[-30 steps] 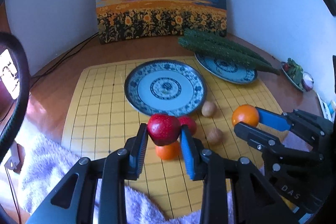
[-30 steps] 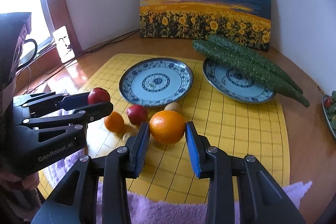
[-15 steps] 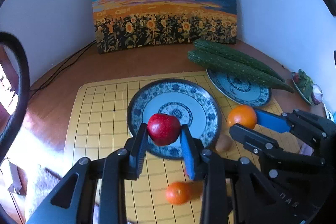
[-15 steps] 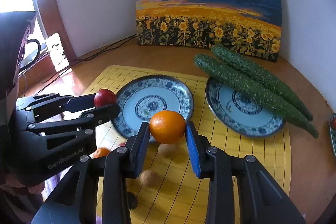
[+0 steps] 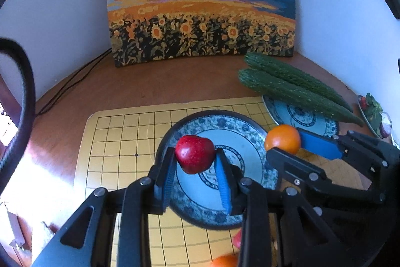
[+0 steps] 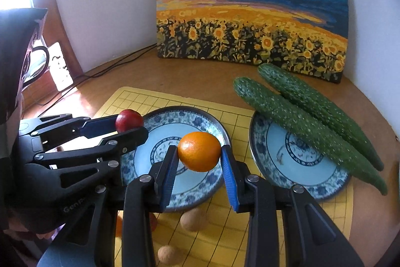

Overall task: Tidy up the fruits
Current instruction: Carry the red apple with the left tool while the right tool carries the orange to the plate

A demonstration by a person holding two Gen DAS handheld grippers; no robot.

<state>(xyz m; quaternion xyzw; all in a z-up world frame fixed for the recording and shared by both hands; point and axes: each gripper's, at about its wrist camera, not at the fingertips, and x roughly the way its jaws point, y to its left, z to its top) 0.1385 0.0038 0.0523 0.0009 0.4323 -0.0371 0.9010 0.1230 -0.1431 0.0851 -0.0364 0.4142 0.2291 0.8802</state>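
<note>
My left gripper [image 5: 195,167] is shut on a red apple [image 5: 194,154] and holds it above the empty blue-patterned plate [image 5: 250,124]. My right gripper [image 6: 200,167] is shut on an orange [image 6: 199,151] and holds it above the same plate [image 6: 200,116], to the right of the left gripper [image 6: 132,126]. The orange [image 5: 282,139] and right gripper show in the left wrist view. A second plate [image 6: 287,162] to the right carries two cucumbers [image 6: 300,126]. Another orange [image 5: 223,262], a red fruit [image 5: 237,239] and two walnuts [image 6: 193,218] lie on the yellow grid mat [image 5: 120,142].
A sunflower painting [image 5: 200,16] leans on the wall at the back. Black cables [image 5: 70,84] run along the wooden table at the left. A small dish of vegetables [image 5: 375,114] sits at the far right edge.
Both grippers have moved forward with their fruit, from over the loose fruit on the mat to above the left plate. The loose fruit now lies behind and below them.
</note>
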